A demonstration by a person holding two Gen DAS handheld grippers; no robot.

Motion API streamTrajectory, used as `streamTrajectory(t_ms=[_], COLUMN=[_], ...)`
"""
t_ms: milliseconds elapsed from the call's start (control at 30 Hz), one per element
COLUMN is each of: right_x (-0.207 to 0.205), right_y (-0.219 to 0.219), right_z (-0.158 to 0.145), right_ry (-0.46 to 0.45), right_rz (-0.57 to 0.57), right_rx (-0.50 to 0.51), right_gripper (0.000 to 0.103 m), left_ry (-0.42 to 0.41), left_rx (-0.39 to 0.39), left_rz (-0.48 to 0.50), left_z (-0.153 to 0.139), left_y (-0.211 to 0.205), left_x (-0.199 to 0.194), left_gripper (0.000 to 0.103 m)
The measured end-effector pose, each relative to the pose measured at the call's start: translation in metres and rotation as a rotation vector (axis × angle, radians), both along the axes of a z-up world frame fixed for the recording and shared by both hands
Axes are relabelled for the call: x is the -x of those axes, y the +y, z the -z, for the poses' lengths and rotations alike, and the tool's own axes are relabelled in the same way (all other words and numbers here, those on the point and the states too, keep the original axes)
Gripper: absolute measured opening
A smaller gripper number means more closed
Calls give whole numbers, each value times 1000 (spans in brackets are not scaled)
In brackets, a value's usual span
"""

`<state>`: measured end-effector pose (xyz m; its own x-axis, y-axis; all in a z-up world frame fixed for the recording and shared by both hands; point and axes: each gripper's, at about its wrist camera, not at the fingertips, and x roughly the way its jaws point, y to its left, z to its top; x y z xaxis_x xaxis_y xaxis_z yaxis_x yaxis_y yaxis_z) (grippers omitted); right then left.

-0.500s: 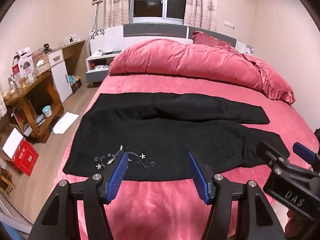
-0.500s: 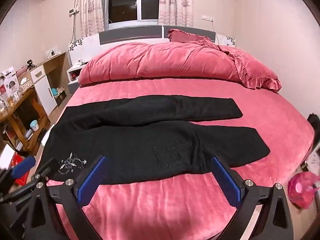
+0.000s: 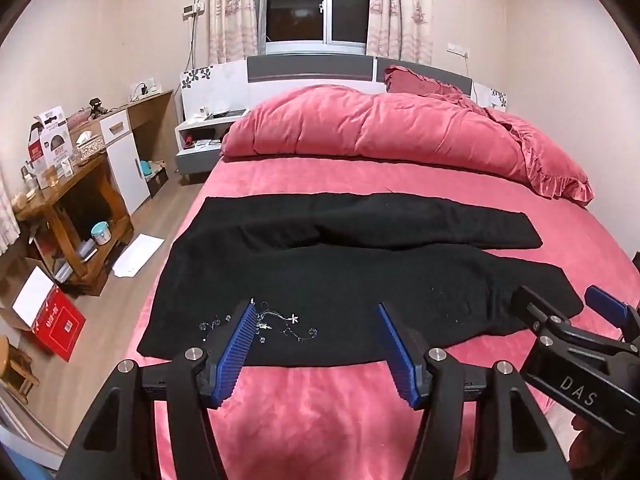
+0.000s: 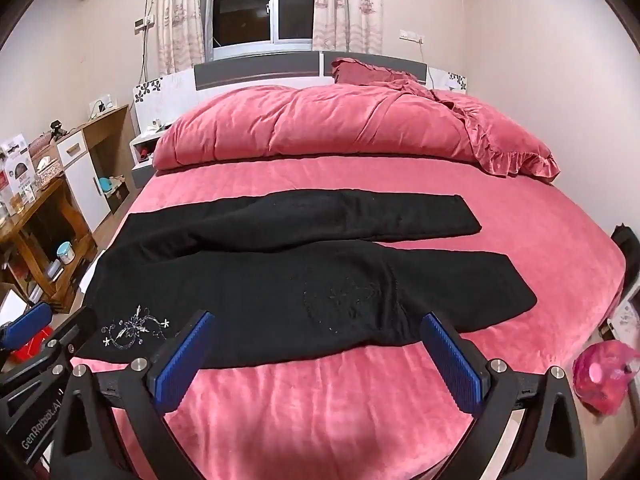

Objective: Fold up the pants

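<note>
Two grippers are held over the near edge of the bed (image 3: 320,420), both with jaws released and nothing grasped. Black pants (image 3: 340,280) are spread flat across the bed, waistband left, legs parted to the right. The left gripper (image 3: 316,344) is best brought down on the near waistband corner by the silver embroidery (image 3: 264,324), the right gripper (image 4: 316,354) on the near leg's edge, so both lift evenly. A pink bag (image 4: 604,374) on the floor is shown only by the right wrist view.

Black pants (image 3: 340,280), flat, legs apart, unfolded
</note>
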<state>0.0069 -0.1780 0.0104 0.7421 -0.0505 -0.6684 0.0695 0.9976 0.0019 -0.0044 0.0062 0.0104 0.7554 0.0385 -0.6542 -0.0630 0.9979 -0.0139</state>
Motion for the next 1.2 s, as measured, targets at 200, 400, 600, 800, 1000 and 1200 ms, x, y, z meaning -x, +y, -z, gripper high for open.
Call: streamTrajectory(t_ms=[200, 400, 600, 800, 1000, 1200], right_x=[-1, -1, -2, -1, -2, -3], right_y=[-2, -6, -4, -4, -4, -4], right_z=[1, 1, 2, 2, 2, 2], right_ry=[-2, -1, 3, 1, 6, 10], right_rz=[12, 27, 18, 22, 19, 19], right_rx=[17, 11, 22, 19, 19, 16], right_gripper=[103, 103, 103, 103, 103, 103], left_ry=[2, -10, -6, -4, -3, 3], left_rx=[-10, -2, 2, 1, -1, 1], left_rz=[-3, -21, -17, -19, -24, -24], left_z=[1, 1, 0, 1, 1, 3], left_y=[-2, 2, 3, 4, 4, 5], left_x=[0, -1, -2, -3, -2, -3], left_gripper=[63, 63, 63, 63, 63, 63])
